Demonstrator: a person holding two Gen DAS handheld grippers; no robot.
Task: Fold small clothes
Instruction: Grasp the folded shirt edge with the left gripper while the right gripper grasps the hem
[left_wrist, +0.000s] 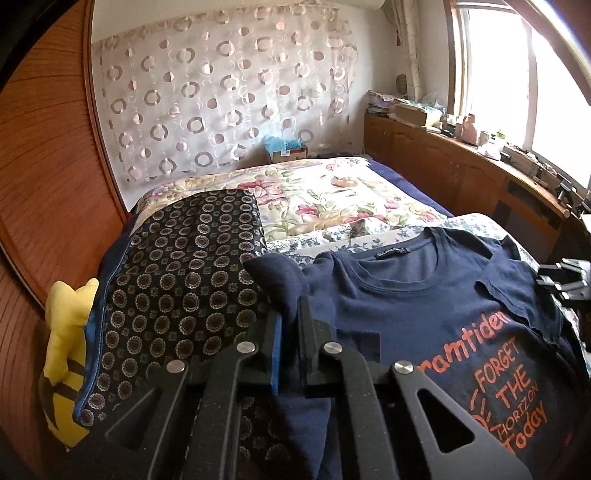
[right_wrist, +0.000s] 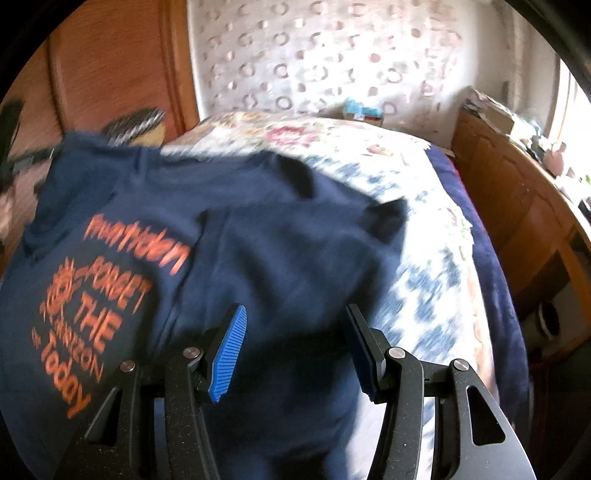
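A navy T-shirt (left_wrist: 417, 310) with orange lettering lies face up on the bed, and its right side is folded in over the print. My left gripper (left_wrist: 291, 314) is shut on the shirt's left sleeve (left_wrist: 280, 277), which bunches up past the fingertips while more navy cloth hangs below the jaws. In the right wrist view, which is blurred, the same T-shirt (right_wrist: 258, 258) lies under my right gripper (right_wrist: 295, 310). Its blue pads (right_wrist: 229, 350) stand apart above the cloth with nothing pinched between them. The right gripper (left_wrist: 565, 280) also shows at the left wrist view's right edge.
A dark flower-patterned cloth (left_wrist: 177, 295) lies left of the shirt, with a yellow plush toy (left_wrist: 70, 332) beside it. A floral quilt (left_wrist: 332, 192) covers the far bed. A wooden wardrobe (left_wrist: 55, 184) stands at the left, and a cluttered wooden cabinet (left_wrist: 461, 166) runs under the window.
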